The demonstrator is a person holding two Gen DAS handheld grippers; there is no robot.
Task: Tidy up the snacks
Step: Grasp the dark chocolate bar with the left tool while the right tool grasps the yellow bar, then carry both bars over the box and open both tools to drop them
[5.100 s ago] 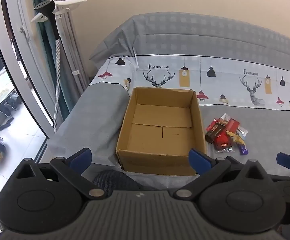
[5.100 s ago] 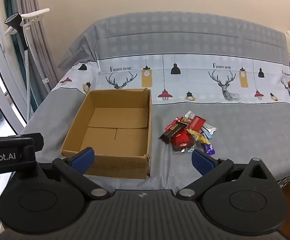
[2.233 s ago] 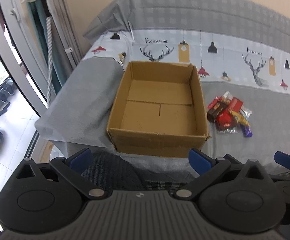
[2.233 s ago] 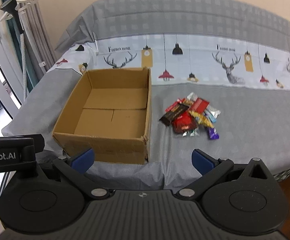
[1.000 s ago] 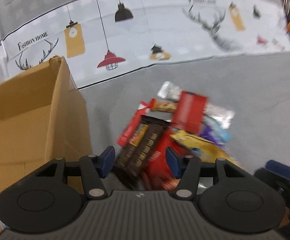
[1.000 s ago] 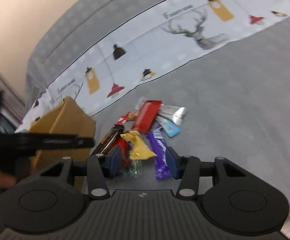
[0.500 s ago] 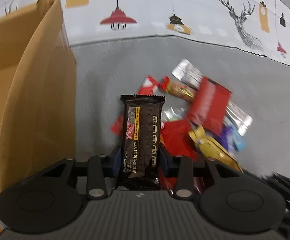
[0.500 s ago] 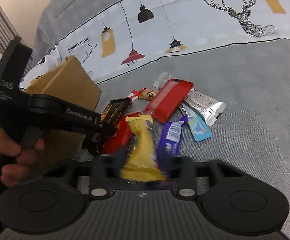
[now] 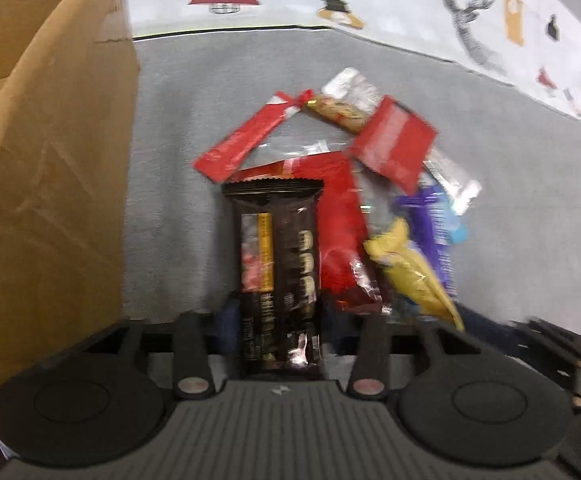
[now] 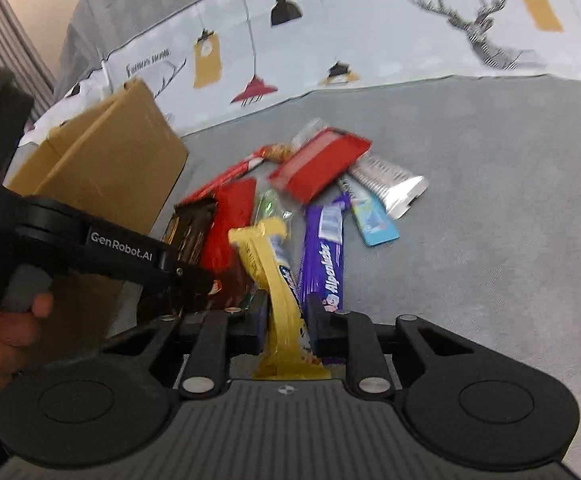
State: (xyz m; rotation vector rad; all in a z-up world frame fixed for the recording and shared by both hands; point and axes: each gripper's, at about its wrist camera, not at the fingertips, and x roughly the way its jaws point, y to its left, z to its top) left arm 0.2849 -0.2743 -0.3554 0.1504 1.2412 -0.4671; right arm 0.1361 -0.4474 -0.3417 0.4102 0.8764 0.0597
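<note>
A pile of snack packets lies on the grey bed cover beside a cardboard box (image 9: 46, 160). My left gripper (image 9: 276, 320) is shut on a dark brown chocolate bar (image 9: 278, 264) at the pile's near left. My right gripper (image 10: 286, 316) is shut on a yellow snack packet (image 10: 278, 280), which also shows in the left wrist view (image 9: 410, 268). Around them lie a red bag (image 9: 338, 224), a purple Alpenliebe stick (image 10: 324, 256), a flat red packet (image 10: 318, 164), a silver packet (image 10: 390, 184) and a light blue packet (image 10: 370, 216). The left gripper's body (image 10: 90, 248) sits just left of the yellow packet.
The box's side wall (image 10: 106, 168) stands directly left of the pile, its inside hidden in both views. The printed white band of the cover (image 10: 370, 32) runs behind. Open grey cover (image 10: 510, 200) spreads to the right.
Both grippers came down from above the bed onto the pile and closed. The left took the brown chocolate bar, the right took the yellow packet.
</note>
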